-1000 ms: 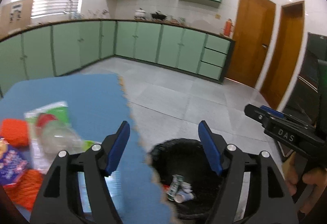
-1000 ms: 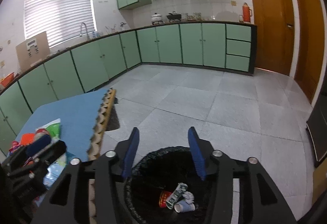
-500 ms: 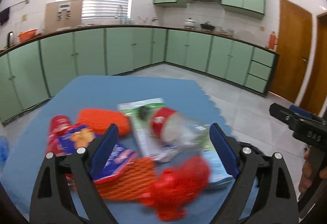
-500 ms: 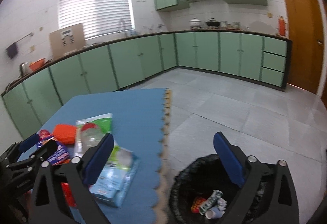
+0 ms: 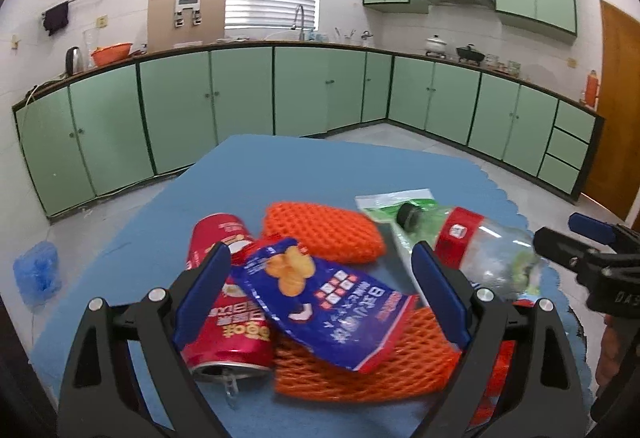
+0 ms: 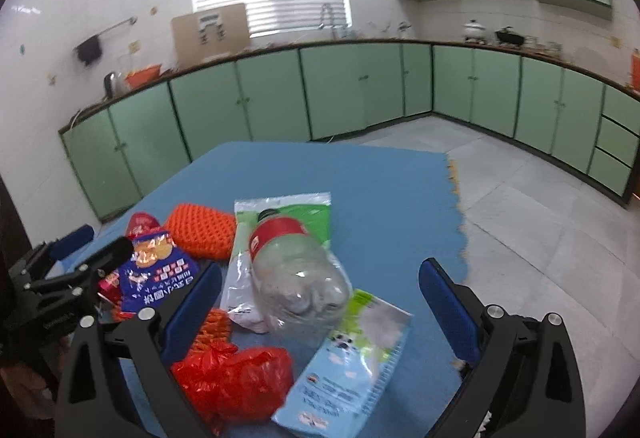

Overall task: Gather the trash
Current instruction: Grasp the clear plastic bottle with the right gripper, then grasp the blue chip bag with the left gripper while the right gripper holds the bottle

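Observation:
Trash lies piled on a blue foam mat [image 5: 328,166]. My left gripper [image 5: 320,290] is open above a blue snack bag [image 5: 320,302], with a red can [image 5: 228,302] by its left finger and orange foam netting [image 5: 320,230] beyond. My right gripper [image 6: 320,302] is open around a clear plastic bottle with a red label [image 6: 296,274]. A red plastic bag [image 6: 236,378] and a pale blue packet [image 6: 352,370] lie near it. The bottle also shows in the left wrist view [image 5: 480,250].
Green kitchen cabinets [image 5: 280,94] line the far walls. Grey tiled floor [image 6: 540,206] lies right of the mat's scalloped edge [image 6: 456,198]. A blue plastic bundle [image 5: 36,274] lies on the floor at left. A wooden door [image 5: 620,110] stands at the right.
Both grippers have swung left from the black trash bin to the pile on the mat and moved close over it. The right gripper's fingers have spread wider.

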A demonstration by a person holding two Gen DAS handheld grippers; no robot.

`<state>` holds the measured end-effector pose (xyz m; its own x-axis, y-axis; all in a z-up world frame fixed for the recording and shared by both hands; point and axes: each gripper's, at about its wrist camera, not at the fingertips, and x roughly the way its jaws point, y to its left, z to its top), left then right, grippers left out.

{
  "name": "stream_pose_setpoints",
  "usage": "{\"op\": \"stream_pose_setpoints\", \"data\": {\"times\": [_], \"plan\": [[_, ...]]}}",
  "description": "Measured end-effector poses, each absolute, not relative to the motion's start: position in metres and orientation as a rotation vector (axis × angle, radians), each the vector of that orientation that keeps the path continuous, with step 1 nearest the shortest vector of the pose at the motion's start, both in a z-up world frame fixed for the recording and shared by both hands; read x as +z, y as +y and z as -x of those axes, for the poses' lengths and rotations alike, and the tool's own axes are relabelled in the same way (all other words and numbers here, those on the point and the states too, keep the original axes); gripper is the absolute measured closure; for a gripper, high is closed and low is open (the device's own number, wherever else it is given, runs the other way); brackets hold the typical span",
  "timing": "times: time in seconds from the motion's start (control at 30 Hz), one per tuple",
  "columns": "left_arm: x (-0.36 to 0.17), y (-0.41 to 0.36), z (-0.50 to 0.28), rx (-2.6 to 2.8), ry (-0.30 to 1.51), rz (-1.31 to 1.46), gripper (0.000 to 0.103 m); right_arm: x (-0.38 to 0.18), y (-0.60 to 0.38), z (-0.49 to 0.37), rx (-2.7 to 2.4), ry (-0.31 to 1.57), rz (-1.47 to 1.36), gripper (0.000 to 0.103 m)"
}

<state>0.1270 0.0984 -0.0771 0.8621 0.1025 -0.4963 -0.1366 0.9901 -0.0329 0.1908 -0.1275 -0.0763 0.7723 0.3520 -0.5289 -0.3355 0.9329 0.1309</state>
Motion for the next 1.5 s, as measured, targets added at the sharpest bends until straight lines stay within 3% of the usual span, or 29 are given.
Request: {"op": "stream_pose_setpoints", "data": {"times": [0.4, 0.67, 0.73, 1.07, 1.27, 1.5], "plan": [[-0.097, 0.104, -0.137, 0.14, 0.563, 0.077, 0.014, -0.103, -0.11, -0.221, 0.402, 0.663, -0.027, 0.008], [-0.102, 0.103, -0.144, 0.141, 0.571, 0.081, 0.014, -0.111, -0.099, -0.224, 0.426, 0.694, -0.015, 0.033], [-0.103, 0.102, -0.145, 0.142, 0.57, 0.081, 0.014, -0.112, -0.097, -0.221, 0.426, 0.702, -0.005, 0.035], [-0.107, 0.108, -0.145, 0.145, 0.573, 0.082, 0.014, -0.117, -0.087, -0.23, 0.427, 0.731, -0.025, 0.034], [-0.107, 0.116, -0.133, 0.157, 0.565, 0.075, 0.014, -0.115, -0.08, -0.226, 0.438, 0.735, -0.003, 0.042], [-0.113, 0.14, -0.11, 0.204, 0.582, 0.064, 0.014, -0.11, -0.079, -0.207, 0.409, 0.722, 0.016, 0.042]]}}
